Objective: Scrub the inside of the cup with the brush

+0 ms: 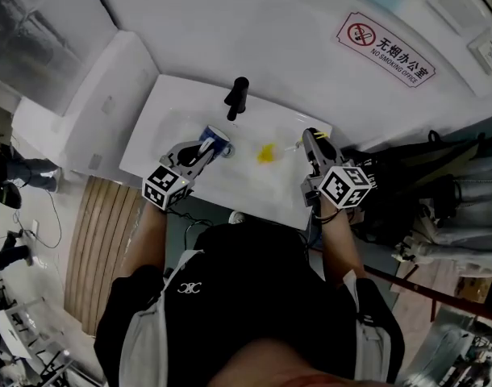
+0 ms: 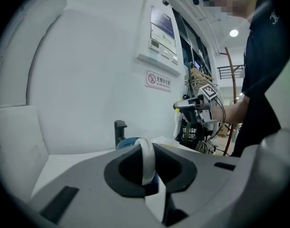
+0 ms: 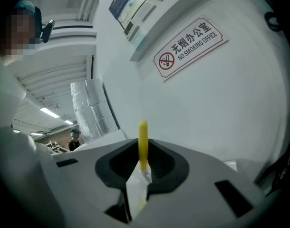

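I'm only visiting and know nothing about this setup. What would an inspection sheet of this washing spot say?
Surface: white basin with a black tap.
Job's things: blue cup with a white rim, held over the basin; yellow brush beside it, not inside it.
Clutter: nothing seen.
Grippers: left gripper shut on the cup's rim; right gripper shut on the brush.
Cables: black leads loop from the right gripper.
Surroundings: no-smoking sign on the white wall; dark bags or clothes at the right.
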### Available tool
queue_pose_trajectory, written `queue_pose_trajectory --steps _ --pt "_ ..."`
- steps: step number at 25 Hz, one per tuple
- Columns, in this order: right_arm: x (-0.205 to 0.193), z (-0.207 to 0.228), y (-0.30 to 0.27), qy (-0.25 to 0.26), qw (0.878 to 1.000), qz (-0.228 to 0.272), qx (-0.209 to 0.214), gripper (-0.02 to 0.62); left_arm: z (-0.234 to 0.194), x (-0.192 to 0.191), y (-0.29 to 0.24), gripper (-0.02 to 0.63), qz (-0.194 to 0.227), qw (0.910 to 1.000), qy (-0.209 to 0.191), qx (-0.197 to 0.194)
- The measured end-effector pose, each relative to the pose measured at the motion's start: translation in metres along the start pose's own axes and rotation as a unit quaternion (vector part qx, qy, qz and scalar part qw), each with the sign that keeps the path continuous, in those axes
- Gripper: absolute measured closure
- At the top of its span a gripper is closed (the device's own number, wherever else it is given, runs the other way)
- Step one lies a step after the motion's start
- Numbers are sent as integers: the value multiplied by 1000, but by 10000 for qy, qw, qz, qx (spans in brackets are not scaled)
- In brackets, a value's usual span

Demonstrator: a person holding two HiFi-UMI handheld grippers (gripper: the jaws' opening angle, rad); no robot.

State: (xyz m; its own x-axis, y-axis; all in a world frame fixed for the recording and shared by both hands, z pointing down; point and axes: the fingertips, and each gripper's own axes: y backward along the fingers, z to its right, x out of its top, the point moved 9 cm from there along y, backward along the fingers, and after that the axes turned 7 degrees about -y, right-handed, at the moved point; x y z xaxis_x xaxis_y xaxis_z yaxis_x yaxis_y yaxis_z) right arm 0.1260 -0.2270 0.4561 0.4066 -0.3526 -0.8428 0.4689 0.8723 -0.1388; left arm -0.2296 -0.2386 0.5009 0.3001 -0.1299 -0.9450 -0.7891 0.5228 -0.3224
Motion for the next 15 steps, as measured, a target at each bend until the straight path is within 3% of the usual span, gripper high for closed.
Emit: queue_pose_trajectory --steps 6,15 --pt "-18 -9 -7 102 9997 -204 125 540 -6 -1 5 554 -78 9994 112 306" --pt "-23 -15 -9 186 9992 -232 275 540 -6 -1 2 554 -72 9994 120 330"
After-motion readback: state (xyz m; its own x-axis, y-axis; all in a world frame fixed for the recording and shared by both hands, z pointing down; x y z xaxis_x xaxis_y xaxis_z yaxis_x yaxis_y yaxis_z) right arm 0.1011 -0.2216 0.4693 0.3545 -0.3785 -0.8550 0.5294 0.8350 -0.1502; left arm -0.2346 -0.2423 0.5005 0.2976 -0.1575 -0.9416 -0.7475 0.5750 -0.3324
